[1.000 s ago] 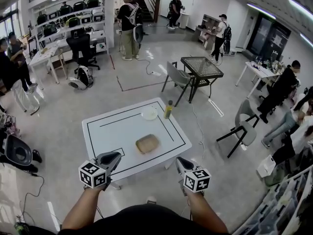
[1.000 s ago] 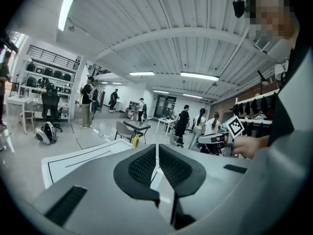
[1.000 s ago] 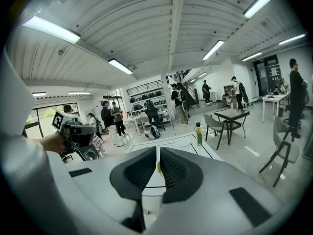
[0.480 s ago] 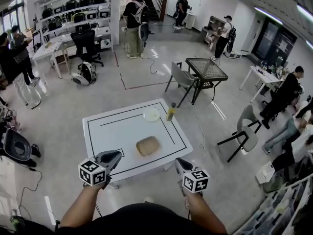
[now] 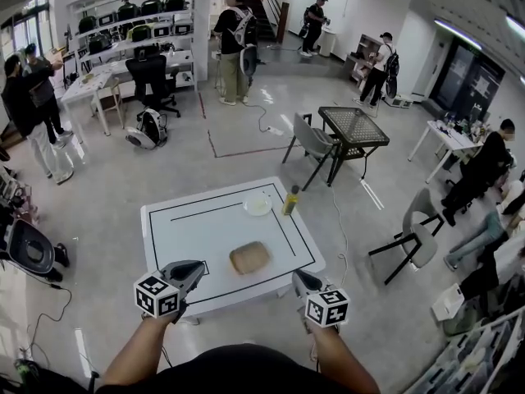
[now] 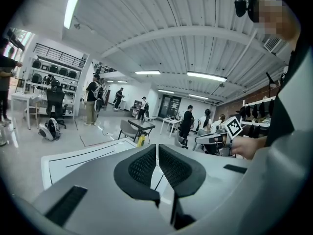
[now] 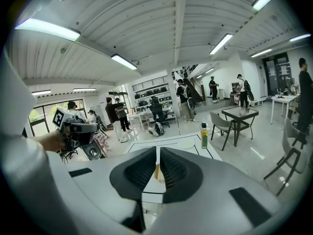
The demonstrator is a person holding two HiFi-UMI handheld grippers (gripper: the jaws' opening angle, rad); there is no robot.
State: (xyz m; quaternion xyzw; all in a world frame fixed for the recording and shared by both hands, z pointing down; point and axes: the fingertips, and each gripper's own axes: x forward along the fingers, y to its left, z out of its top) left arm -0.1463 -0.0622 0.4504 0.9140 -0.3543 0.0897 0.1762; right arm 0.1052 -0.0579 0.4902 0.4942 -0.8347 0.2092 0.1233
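The person stands at the near edge of a white table [image 5: 184,228] and holds both grippers low, in front of the body, with their tips directed to the table. The left gripper [image 5: 195,269] is over the near left corner, and the right gripper [image 5: 299,279] is just outside the near right corner. Its own view shows the jaws of the left gripper brought together, with only a thin slit between the ribbed pads, and nothing is gripped. The right gripper is the same: jaws together and empty. The thin brown strip seen through its slit appears to be a thing on the table beyond, not something held.

The nearest thing to both is a brown piece of bread [image 5: 248,257], as far as I can judge its kind. It lies flat on the table, inside the black rectangle [image 5: 217,207] drawn on the top, toward the near side. It is between the two grippers and a little farther than them, apart from both and nearer to the right one. I think the grippers are held this way, level and on either side, because it keeps the bread in front of both.

At the far right of the table lies a pale plate [image 5: 257,204], and just to its right, on the drawn line, a bottle [image 5: 289,201] with yellow liquid stands upright. Both are well apart from the grippers.
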